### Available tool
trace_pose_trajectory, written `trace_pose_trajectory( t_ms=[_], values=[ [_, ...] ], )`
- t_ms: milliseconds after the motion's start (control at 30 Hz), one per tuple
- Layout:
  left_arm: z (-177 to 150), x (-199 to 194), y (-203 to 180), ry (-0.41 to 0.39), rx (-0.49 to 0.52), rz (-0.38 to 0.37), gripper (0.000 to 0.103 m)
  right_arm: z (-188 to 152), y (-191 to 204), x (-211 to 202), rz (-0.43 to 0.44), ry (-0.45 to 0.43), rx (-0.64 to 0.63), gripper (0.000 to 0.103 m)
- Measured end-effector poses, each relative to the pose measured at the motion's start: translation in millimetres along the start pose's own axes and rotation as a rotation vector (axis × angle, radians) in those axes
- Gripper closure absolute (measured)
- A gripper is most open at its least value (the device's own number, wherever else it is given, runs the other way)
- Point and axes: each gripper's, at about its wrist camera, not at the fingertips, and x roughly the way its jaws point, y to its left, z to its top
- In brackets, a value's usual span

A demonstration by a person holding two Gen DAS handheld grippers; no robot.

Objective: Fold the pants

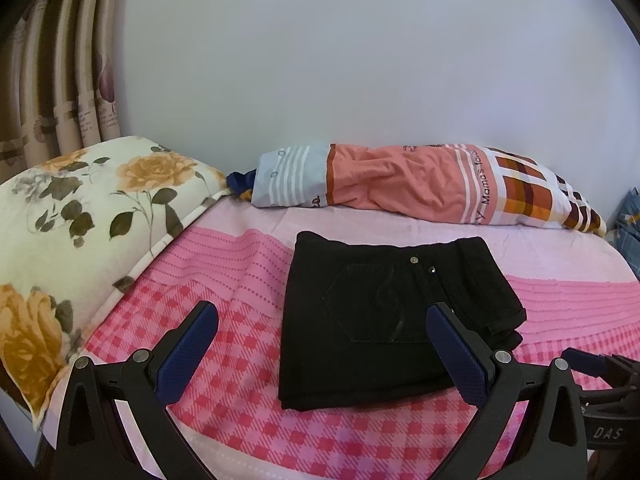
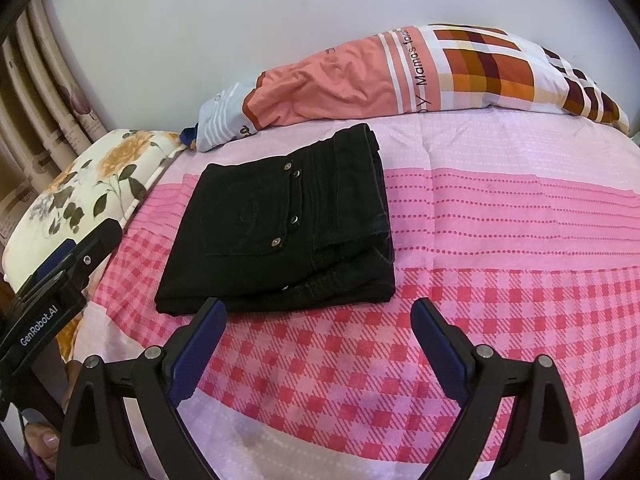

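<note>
Black pants (image 1: 384,316) lie folded into a compact rectangle on the pink checked bedsheet (image 1: 224,320), back pocket and metal rivets facing up. They also show in the right wrist view (image 2: 280,224). My left gripper (image 1: 322,316) is open and empty, held just in front of and above the near edge of the pants. My right gripper (image 2: 318,312) is open and empty, just in front of the pants' near right corner. The left gripper's body also shows at the left edge of the right wrist view (image 2: 60,280).
A floral pillow (image 1: 76,232) lies at the left of the bed. An orange and plaid bolster (image 1: 420,188) lies along the wall at the back. Curtains (image 1: 60,80) hang at the far left. Pink sheet (image 2: 500,260) extends to the right of the pants.
</note>
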Motion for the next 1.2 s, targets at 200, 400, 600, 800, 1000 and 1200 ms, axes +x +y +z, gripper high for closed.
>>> trace_pose_trajectory(
  t_ms=[200,400,600,800,1000,1200],
  values=[
    [-2,2,0,0.003,-0.002,-0.001,0.0,-4,-1,1,-0.001,0.003,-0.001,0.011],
    [-7,8,3,0.011,-0.002,-0.004,0.0,-7,0,3,-0.003,0.01,-0.002,0.011],
    [-7,15,5,0.024,-0.001,-0.008,0.0,-8,-3,5,-0.005,0.021,-0.005,0.011],
    [-6,21,7,0.013,-0.002,0.002,0.0,-12,-5,4,-0.006,0.032,-0.01,0.011],
    [-3,23,4,-0.032,0.027,0.059,0.0,-4,-6,4,-0.002,0.037,-0.023,0.011],
    [3,27,13,0.006,-0.019,0.013,0.0,-2,-13,-5,0.003,0.038,-0.035,0.011]
  ],
)
